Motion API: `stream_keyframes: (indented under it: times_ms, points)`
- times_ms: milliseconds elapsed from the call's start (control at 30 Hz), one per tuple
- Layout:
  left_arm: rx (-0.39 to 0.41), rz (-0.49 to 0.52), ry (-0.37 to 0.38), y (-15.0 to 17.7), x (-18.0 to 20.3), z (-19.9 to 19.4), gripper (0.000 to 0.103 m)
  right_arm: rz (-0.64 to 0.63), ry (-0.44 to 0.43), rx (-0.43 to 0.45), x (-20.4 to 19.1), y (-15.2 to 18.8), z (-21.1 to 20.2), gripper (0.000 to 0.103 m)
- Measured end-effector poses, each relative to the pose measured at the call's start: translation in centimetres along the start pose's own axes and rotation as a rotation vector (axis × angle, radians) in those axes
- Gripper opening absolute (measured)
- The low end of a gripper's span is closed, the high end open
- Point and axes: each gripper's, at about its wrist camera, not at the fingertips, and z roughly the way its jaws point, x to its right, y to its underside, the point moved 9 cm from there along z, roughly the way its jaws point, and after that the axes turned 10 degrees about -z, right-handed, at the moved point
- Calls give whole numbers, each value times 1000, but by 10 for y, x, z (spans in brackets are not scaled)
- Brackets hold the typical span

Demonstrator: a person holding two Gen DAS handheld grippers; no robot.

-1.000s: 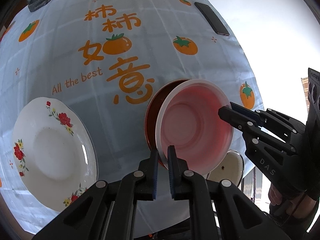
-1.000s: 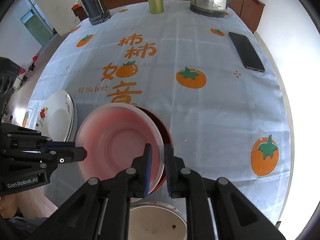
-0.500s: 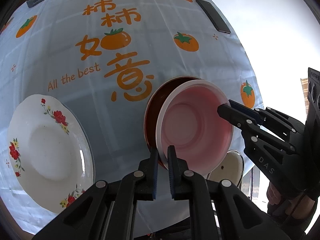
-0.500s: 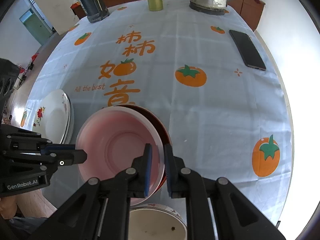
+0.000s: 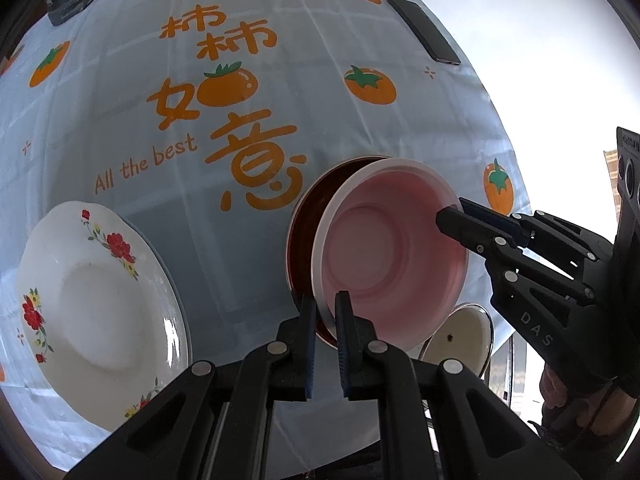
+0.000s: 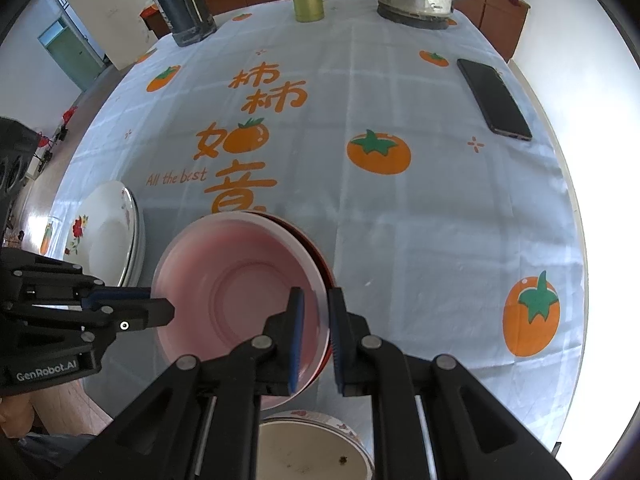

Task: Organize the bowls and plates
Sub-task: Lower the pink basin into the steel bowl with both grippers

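Pink bowl (image 5: 390, 264) sits nested in a dark red-brown bowl (image 5: 306, 216) near the front edge of the bench (image 6: 400, 220). Left gripper (image 5: 325, 314): jaws pinching the pink bowl's near rim. Right gripper (image 6: 316, 320): jaws pinching the opposite rim. White floral plate (image 5: 96, 292) lies well apart to the left. A cream bowl (image 6: 312, 452) sits below the bench edge.

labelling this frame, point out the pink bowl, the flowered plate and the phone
pink bowl (image 6: 244, 300), right wrist view, on its inner base
flowered plate (image 5: 92, 300), left wrist view, on its white centre
phone (image 6: 494, 98), right wrist view, on the middle of its dark screen
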Motion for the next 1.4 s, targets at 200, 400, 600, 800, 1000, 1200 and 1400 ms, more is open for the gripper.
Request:
stream_keyframes:
  times_ms: [200,400,600,800,1000,1200,1400]
  points:
    - [-2,-4,7,-1,-1,1,11,-6,2,-3,0,0,0,13]
    - [9,6,-3,-2,0,1,11,-10,1,-4,-1,0,-1,13]
    - [39,45,-42,-1,2,-1,11,-13,0,-1,0,0,0,13]
    - [45,44,-41,-2,0,-2,11,-12,0,1,-2,-1,0,13]
    - [62,54,-63,-3,-1,-4,11,-14,-2,3,-3,-1,0,13]
    - [64,48,-56,-4,0,-4,11,-13,0,4,-3,-1,1,13]
    - [70,55,-66,-6,0,-4,12,-19,10,7,-3,-2,0,13]
